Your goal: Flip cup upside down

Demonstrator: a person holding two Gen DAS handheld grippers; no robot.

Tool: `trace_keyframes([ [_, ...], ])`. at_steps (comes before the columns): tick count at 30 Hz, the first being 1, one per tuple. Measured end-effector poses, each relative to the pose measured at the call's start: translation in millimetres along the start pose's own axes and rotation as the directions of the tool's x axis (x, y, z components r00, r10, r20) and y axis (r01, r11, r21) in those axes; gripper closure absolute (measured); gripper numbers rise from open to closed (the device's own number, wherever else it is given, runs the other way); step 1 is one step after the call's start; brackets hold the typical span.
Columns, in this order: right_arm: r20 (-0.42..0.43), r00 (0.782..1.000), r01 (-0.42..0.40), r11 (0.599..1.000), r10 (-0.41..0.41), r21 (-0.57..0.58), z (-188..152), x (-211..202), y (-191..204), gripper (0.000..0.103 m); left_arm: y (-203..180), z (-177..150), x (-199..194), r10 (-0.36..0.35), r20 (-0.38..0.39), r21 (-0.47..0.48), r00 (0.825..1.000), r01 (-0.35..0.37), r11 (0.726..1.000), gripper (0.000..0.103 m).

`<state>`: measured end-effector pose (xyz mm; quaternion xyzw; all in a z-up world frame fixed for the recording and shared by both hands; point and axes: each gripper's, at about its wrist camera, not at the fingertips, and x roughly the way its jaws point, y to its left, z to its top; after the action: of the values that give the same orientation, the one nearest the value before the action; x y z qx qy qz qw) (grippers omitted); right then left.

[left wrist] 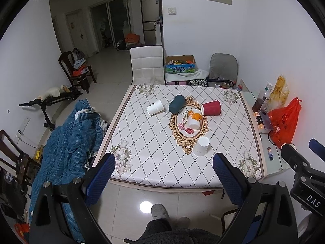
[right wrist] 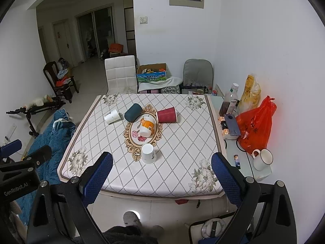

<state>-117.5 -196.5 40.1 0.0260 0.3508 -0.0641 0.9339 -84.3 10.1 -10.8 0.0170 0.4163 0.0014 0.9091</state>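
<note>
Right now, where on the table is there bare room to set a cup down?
Free: the near strip of the diamond-patterned tablecloth, in front of the upside-down white paper cup, and the left side below the tipped white paper cup. Crowded: the centre, where the dark teal cup, red paper cup and orange-patterned white cup lie.

The right tongs (left wrist: pixel 304 156) have "DAS" in white letters on their black body. The left tongs (right wrist: pixel 24 152) have "GenRobot.AI" on theirs.
</note>
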Motion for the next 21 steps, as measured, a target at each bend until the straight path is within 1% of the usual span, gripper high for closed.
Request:
trace_keyframes([
  [8,-0.009,1.000,-0.004,1.000,0.004,0.005,1,1,-3,0.003,-1,1,3,-0.001,0.000,0.005,1.000,0.001,1.000,0.004],
  [15,-0.026,1.000,-0.015,1.000,0.016,0.006,6,15,-3,0.003,-2,1,3,0.000,-0.001,0.004,1.000,0.000,1.000,0.004],
  [21,-0.024,1.000,-0.016,1.000,0.016,0.006,6,14,0,0.003,-1,4,4,-0.001,0.000,0.003,1.000,0.001,1.000,0.004],
])
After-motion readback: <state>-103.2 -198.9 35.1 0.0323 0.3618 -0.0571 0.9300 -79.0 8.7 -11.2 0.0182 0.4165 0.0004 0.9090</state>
